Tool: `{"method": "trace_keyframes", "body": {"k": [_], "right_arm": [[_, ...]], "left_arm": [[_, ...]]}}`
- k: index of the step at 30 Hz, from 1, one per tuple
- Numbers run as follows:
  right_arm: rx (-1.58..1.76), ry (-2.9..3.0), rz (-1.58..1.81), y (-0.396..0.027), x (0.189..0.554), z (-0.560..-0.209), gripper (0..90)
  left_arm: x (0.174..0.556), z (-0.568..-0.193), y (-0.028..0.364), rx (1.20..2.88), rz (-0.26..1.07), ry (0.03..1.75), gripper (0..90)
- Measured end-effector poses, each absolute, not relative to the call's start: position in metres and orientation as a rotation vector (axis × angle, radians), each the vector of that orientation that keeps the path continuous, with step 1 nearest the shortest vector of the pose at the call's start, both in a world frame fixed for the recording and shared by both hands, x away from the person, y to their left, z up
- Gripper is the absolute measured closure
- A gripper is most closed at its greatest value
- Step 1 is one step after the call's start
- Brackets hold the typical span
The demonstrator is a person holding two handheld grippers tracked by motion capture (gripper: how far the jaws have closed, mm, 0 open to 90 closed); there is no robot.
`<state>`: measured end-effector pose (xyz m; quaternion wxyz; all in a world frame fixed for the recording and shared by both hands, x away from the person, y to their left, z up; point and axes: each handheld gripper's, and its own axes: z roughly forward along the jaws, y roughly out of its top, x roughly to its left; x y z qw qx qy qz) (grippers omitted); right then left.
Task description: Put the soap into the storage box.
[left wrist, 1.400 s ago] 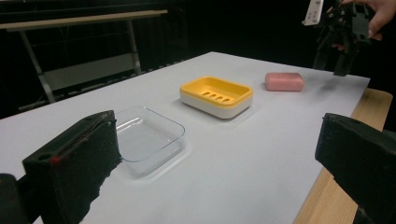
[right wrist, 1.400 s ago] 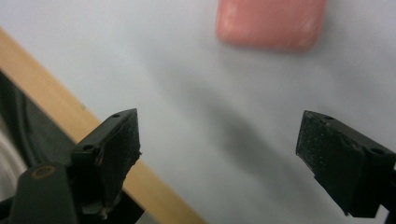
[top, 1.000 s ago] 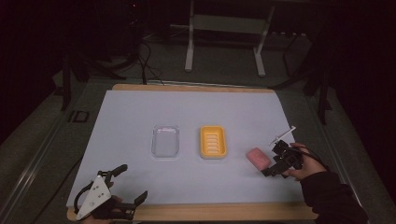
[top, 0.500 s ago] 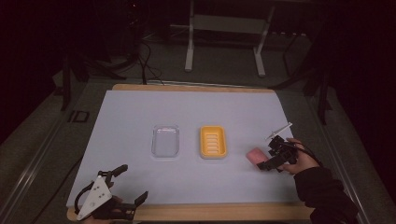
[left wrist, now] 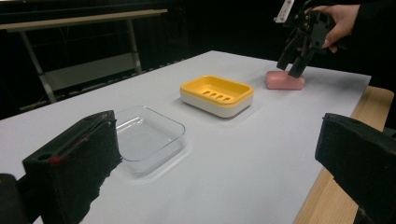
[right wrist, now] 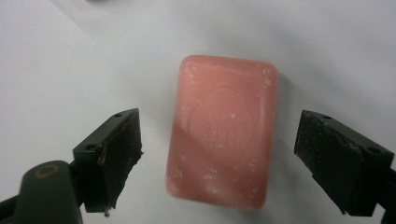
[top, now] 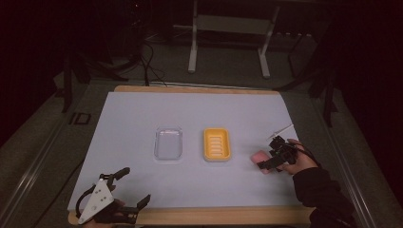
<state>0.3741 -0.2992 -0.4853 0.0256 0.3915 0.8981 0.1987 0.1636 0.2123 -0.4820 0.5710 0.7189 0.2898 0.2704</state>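
Both R gripper (right wrist: 219,163) jaws straddle soap (right wrist: 222,133) w/ clearance.

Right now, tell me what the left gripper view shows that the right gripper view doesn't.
Left gripper view alone: the clear plastic tray, the yellow soap dish, the person's hand holding the right gripper over the soap, and the left gripper's wide-open fingers. Right gripper view alone: the stamped emblem on the soap's top face, with open fingers on either side, not touching it. Both: the pink soap bar lying on the white table cover.
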Motion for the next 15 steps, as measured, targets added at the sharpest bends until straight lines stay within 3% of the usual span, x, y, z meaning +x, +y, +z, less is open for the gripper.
{"method": "trace_keyframes", "body": {"k": [10, 15], "right_arm": [[1.227, 2.780, 0.566, -0.294, 0.378, -0.500, 17.7], [1.210, 2.779, 0.515, -0.291, 0.378, -0.504, 27.2]], "left_arm": [[0.164, -0.482, 0.212, 1.690, 0.632, 0.680, 0.2], [0.164, -0.482, 0.212, 1.691, 0.633, 0.680, 0.2]]}}
